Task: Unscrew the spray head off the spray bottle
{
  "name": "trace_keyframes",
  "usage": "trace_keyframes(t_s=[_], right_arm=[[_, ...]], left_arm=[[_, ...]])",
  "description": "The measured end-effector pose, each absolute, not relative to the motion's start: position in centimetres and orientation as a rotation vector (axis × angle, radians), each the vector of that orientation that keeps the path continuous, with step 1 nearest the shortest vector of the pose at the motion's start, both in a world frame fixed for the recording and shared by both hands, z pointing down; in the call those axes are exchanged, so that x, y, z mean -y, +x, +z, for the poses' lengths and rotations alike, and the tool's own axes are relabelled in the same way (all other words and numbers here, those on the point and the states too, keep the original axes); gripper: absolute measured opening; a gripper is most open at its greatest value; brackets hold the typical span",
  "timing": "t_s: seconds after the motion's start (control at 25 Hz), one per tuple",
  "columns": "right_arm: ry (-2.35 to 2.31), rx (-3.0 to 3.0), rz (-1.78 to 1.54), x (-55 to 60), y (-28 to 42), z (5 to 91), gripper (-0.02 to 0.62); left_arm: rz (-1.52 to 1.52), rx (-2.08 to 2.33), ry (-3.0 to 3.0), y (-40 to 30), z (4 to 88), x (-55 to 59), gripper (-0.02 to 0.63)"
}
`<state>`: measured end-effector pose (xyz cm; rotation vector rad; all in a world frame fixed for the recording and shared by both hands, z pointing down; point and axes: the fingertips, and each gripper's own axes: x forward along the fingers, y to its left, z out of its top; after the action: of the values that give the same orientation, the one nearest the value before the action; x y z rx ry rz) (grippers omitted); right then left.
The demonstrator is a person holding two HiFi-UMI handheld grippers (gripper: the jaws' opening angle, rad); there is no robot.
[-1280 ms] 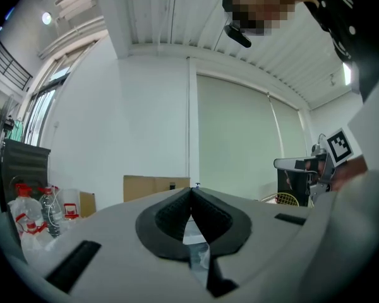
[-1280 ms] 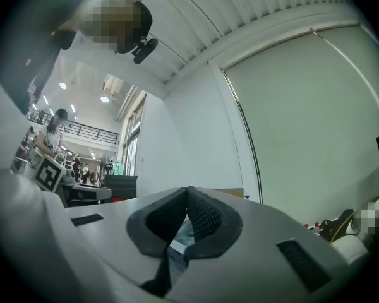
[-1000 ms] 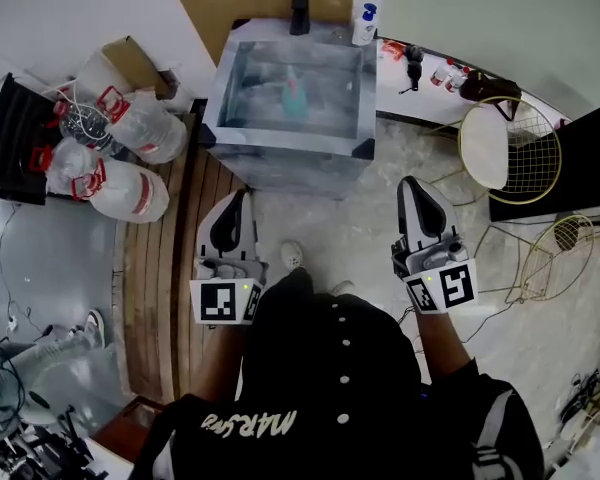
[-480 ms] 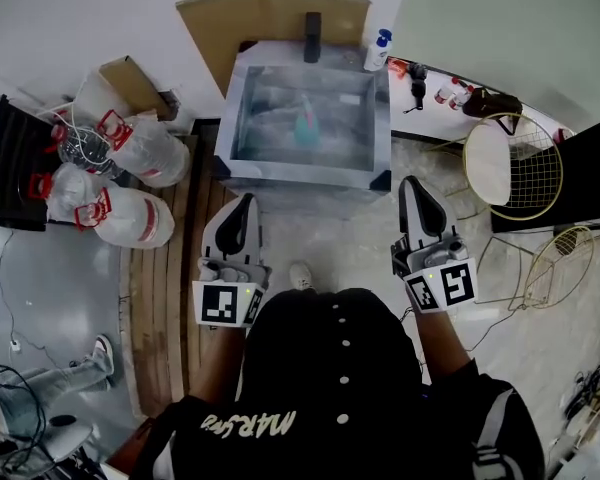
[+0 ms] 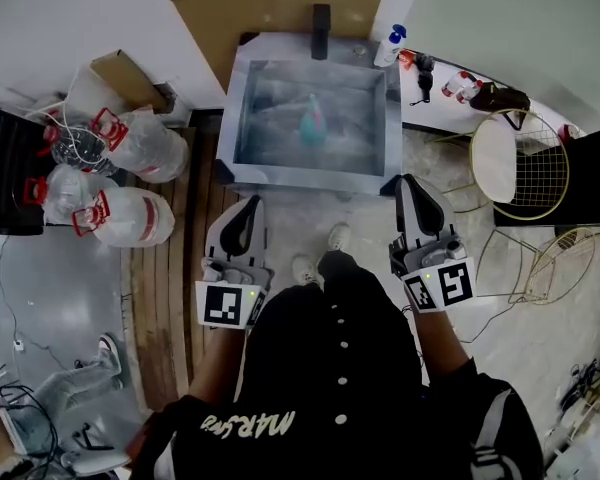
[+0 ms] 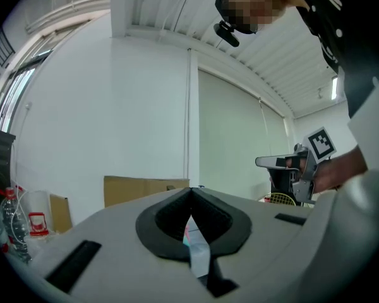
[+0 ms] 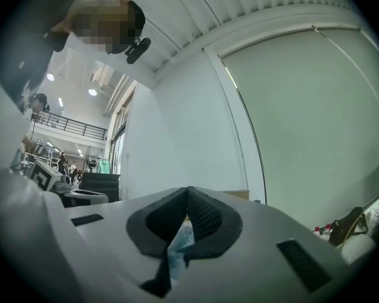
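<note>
A small spray bottle with a teal body and a pinkish top stands on the grey marbled table in the head view. Both grippers are held level, short of the table's near edge and apart from the bottle. My left gripper is shut and holds nothing. My right gripper is also shut and empty, close to the table's near right corner. In the left gripper view the shut jaws hide most of the table; a sliver of the bottle shows through their gap. The right gripper view shows shut jaws against a white wall.
Large water jugs lie on the floor at the left. Cardboard leans behind the table, with a black block at its far edge. A white pump bottle and gold wire chairs are at the right.
The table has come closer to both grippers as the person walked toward it. Both jaws have stayed shut and empty.
</note>
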<state>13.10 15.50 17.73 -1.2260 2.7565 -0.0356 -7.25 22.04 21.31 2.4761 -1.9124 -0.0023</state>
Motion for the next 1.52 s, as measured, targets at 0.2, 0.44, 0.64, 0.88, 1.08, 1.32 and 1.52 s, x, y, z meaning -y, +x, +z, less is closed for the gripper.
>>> trace_keyframes(t_s=[0.2, 0.44, 0.64, 0.88, 1.08, 1.32, 1.52], right_arm=[[-1.199, -2.765, -0.05, -11.9, 13.0, 18.2, 0.011], [-1.148, -2.765, -0.046, -6.4, 13.3, 18.0, 0.011], [-1.11, -2.766, -0.055, -2.1, 13.8, 17.3, 0.011], [-1.058, -2.832, -0.114, 1.4, 13.5, 19.2, 0.011], [-1.007, -2.956, -0.196, 2.7, 11.7, 22.2, 0.011], [-0.937, -3.177, -0.278, 3.6, 8.4, 26.8, 0.011], [-0.854, -3.26, -0.387, 4.7, 4.3, 30.0, 0.064]], left_arm=[[0.03, 1.938, 2.421, -7.5, 22.1, -18.8, 0.025], [0.002, 1.94, 2.43, -6.3, 21.2, -13.4, 0.025], [0.023, 1.909, 2.465, -4.6, 20.7, -9.4, 0.025], [0.139, 1.88, 2.425, -4.3, 22.8, -5.8, 0.025], [0.323, 1.572, 2.563, -2.8, 27.0, -4.2, 0.025], [0.708, 1.278, 2.647, -4.0, 36.1, -0.5, 0.025], [0.861, 1.02, 2.665, -5.0, 42.9, 2.0, 0.114]])
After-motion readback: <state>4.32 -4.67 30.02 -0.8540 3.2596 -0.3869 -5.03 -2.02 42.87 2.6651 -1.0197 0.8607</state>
